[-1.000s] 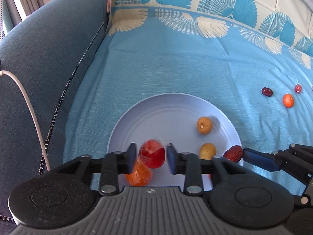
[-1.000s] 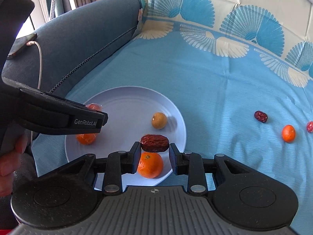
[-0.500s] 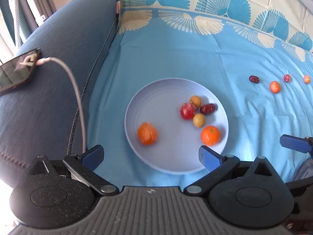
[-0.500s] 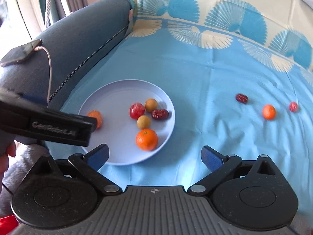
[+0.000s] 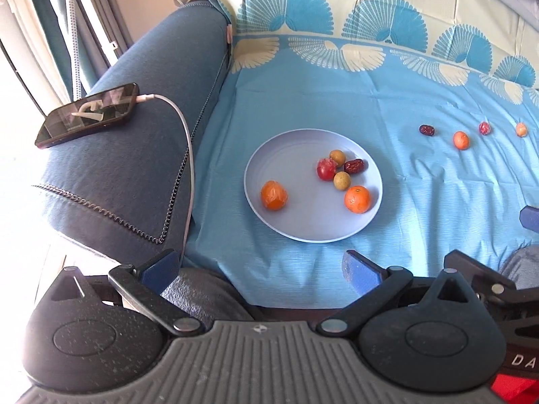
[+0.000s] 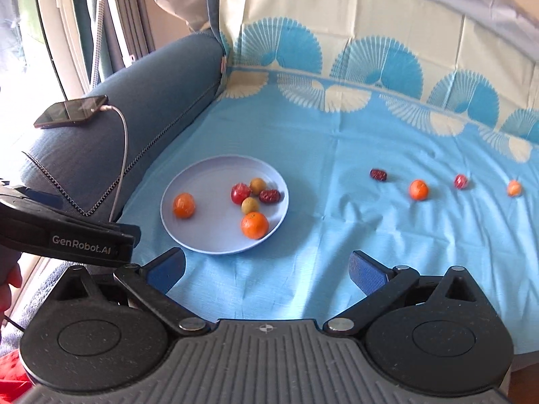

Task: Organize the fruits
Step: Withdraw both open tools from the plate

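My left gripper [image 5: 259, 269] has its jaws spread wide apart with nothing between them, hanging over the near edge of the blue cloth [image 5: 337, 101]. My right gripper [image 6: 267, 264] stands the same way, jaws wide and holding nothing, above bare cloth just near of the plate [image 6: 209, 235].

From the left wrist view the pale blue plate [image 5: 286, 222] lies just beyond my fingers. In it I see a wrapped orange fruit [image 5: 274, 195] alone on the left side, and a cluster toward the right: a red fruit [image 5: 326, 169], a tan round fruit [image 5: 337, 157] at the far side of it, a second tan fruit [image 5: 342, 180] nearer me, a dark red date [image 5: 354, 166] lying to the right of the red fruit, and a mandarin [image 5: 357, 199] nearest the plate's right rim. The red fruit, the two tan ones and the date sit close together, touching or nearly so.

Well apart to the right, four pieces lie in a loose row on the cloth: another dark date [image 6: 378, 174], a small orange [image 6: 418, 190], a small red fruit [image 6: 461, 181] and a pale orange piece [image 6: 514, 188] farthest right.

On the left, a blue sofa arm [image 5: 134, 155] borders the cloth, with a phone [image 5: 88, 114] lying on top and a white cable [image 5: 188, 155] plugged into it, running down toward me.
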A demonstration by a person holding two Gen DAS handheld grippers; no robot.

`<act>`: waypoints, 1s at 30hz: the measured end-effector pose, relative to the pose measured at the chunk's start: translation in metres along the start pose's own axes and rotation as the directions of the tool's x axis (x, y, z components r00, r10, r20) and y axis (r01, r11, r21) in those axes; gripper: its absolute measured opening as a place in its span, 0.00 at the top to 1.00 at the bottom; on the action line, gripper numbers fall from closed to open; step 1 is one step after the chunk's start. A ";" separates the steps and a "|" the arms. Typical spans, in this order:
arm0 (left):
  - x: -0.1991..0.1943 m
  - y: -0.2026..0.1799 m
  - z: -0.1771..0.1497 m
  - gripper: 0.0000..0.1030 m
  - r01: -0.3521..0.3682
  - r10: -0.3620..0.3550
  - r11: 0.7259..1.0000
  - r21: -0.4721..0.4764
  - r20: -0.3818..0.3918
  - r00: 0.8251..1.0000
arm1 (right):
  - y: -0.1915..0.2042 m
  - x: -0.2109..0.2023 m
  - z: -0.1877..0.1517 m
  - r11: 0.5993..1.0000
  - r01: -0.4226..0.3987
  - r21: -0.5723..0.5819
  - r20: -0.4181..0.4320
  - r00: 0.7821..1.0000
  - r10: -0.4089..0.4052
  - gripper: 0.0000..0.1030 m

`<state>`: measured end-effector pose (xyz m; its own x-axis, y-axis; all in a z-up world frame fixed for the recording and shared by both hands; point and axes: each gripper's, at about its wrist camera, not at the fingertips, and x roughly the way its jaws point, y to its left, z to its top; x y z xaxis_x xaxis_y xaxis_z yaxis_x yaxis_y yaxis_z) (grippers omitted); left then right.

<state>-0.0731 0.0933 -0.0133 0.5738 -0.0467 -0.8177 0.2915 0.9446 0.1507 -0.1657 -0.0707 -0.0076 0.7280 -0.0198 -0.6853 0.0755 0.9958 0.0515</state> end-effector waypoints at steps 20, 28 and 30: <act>-0.055 -0.014 -0.012 0.00 -0.002 -0.003 1.000 0.028 0.166 0.986 | 0.000 -0.048 -0.014 0.999 -0.026 -0.034 0.131 0.991 0.030 0.01; -0.055 -0.014 -0.014 0.00 0.024 -0.031 0.999 0.044 0.149 0.988 | 0.003 -0.048 -0.012 0.999 0.003 -0.041 0.129 0.992 0.002 0.01; -0.055 -0.014 -0.014 0.00 0.018 -0.025 0.999 0.046 0.151 0.988 | 0.003 -0.048 -0.013 0.999 0.003 -0.040 0.129 0.992 0.002 0.01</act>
<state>-0.1193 0.0873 0.0214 0.6754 -0.1189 -0.7278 0.3369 0.9277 0.1611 -0.2090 -0.0654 0.0164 0.8102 -0.0290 -0.5855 0.0506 0.9985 0.0206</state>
